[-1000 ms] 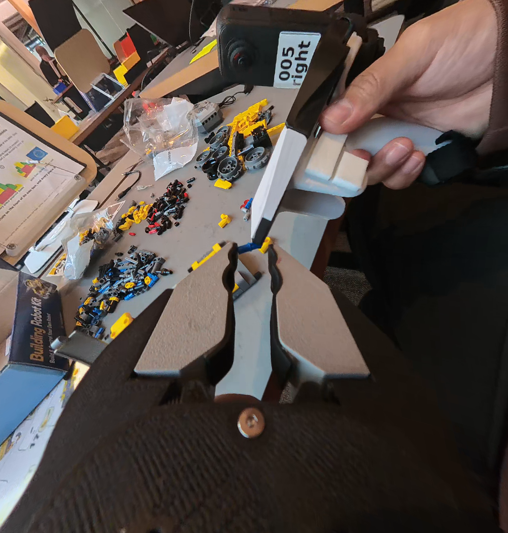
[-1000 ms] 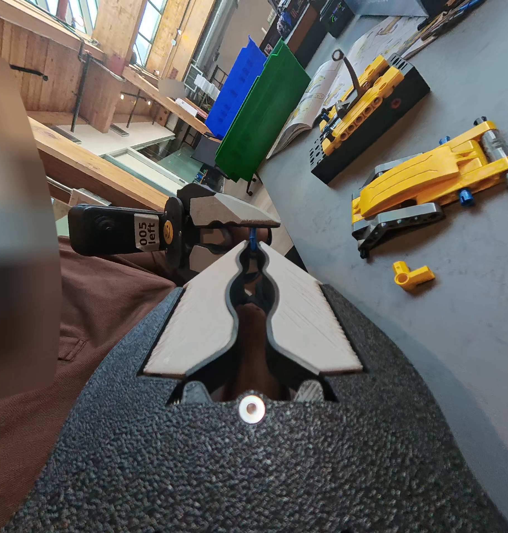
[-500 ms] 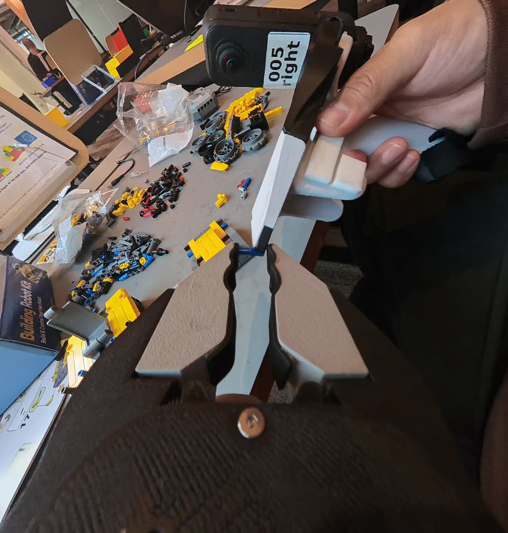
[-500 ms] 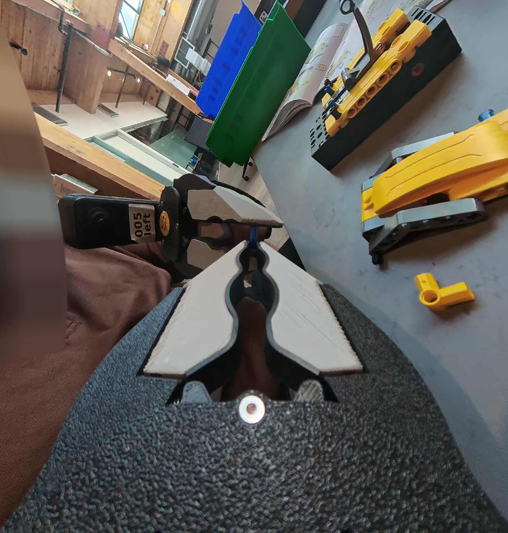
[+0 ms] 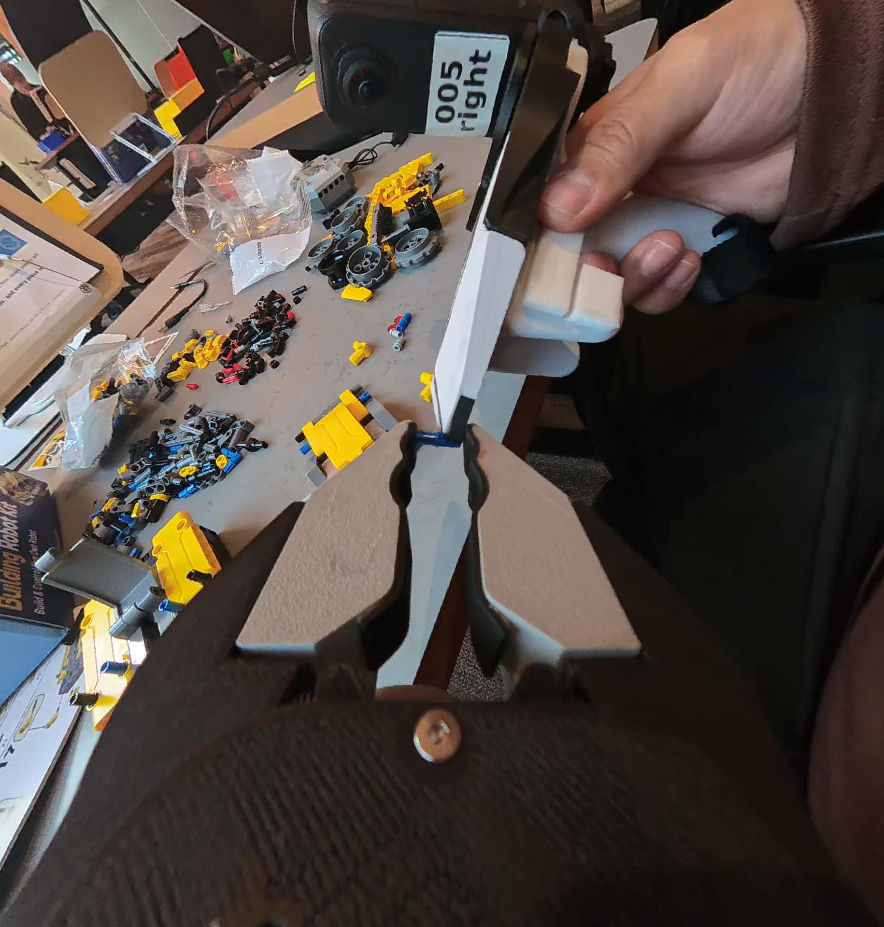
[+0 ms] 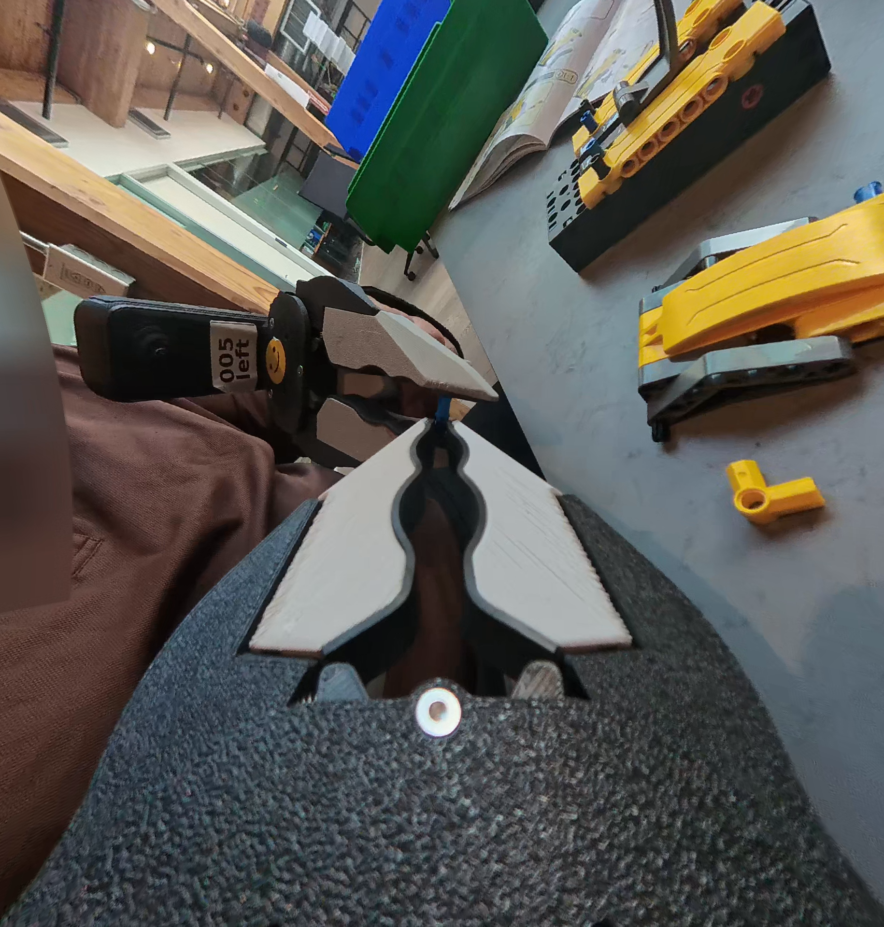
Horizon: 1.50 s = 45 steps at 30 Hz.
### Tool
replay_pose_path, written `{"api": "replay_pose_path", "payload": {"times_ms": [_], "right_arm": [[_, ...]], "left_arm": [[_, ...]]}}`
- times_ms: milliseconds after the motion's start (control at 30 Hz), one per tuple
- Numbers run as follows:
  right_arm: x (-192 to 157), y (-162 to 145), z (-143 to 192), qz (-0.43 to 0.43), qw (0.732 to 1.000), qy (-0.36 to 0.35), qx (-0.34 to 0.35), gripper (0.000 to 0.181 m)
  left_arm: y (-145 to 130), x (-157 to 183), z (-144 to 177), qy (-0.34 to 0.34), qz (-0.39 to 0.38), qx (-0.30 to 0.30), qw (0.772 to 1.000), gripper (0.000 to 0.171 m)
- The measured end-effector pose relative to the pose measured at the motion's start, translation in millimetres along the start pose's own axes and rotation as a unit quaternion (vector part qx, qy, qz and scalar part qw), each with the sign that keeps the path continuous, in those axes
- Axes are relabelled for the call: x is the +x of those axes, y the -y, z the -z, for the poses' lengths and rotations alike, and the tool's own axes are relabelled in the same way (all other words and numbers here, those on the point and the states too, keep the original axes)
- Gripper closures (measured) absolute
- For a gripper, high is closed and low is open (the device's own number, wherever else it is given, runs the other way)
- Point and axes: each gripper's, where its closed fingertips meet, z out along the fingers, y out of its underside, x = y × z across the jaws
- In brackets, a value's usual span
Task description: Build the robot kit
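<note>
A small blue pin [image 5: 432,438] is pinched at the tip of my right gripper [image 6: 437,426], which is shut on it; the pin [image 6: 442,409] sticks out past the white fingers. In the left wrist view the right gripper [image 5: 455,424] comes down from above, held by a hand [image 5: 681,125]. My left gripper [image 5: 440,439] is open, with its two grey tips either side of the pin, just off the table's near edge. In the right wrist view its upper finger [image 6: 405,361] lies right over the pin.
On the grey table [image 5: 299,381] are a yellow-and-grey assembly [image 6: 781,311], a yellow elbow connector [image 6: 771,496], a black-and-yellow block [image 6: 681,140], piles of small parts [image 5: 179,471], wheels [image 5: 374,246], plastic bags [image 5: 239,200] and a booklet [image 6: 545,100]. Green and blue bins [image 6: 420,125] stand beyond. The grippers are tip to tip, or close to it. The yellow elbow connector [image 6: 771,496] is about 8 cm from my left fingertips.
The left gripper has moved forward, so the pin now sits between its tips instead of just beyond them. The right gripper has stayed shut on the pin. Both views have shifted slightly.
</note>
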Motion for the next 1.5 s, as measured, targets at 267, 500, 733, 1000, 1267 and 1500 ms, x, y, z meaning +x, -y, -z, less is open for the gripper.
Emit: {"api": "replay_pose_path", "payload": {"times_ms": [267, 500, 733, 1000, 1267, 1500], "right_arm": [[2, -3, -2, 0.009, 1.0, -0.006, -0.013, 0.178], [5, -6, -4, 0.037, 0.998, -0.031, -0.029, 0.177], [11, -11, -6, 0.044, 0.997, -0.04, -0.045, 0.178], [12, -15, -6, 0.043, 0.997, -0.035, -0.055, 0.178], [11, -15, -7, 0.038, 0.998, -0.027, -0.054, 0.177], [9, -13, -7, 0.026, 0.999, -0.011, -0.046, 0.177]], "left_arm": [[-4, 3, 0, -0.005, -0.004, -0.004, 1.0, 0.157], [-8, 5, 1, -0.011, 0.01, -0.005, 1.0, 0.158], [-13, 9, -1, -0.018, 0.02, -0.008, 1.0, 0.157], [-15, 13, -2, -0.023, 0.005, -0.01, 1.0, 0.158], [-15, 13, -1, -0.022, 0.0, -0.009, 1.0, 0.158], [-13, 11, 1, -0.019, 0.0, -0.004, 1.0, 0.158]]}}
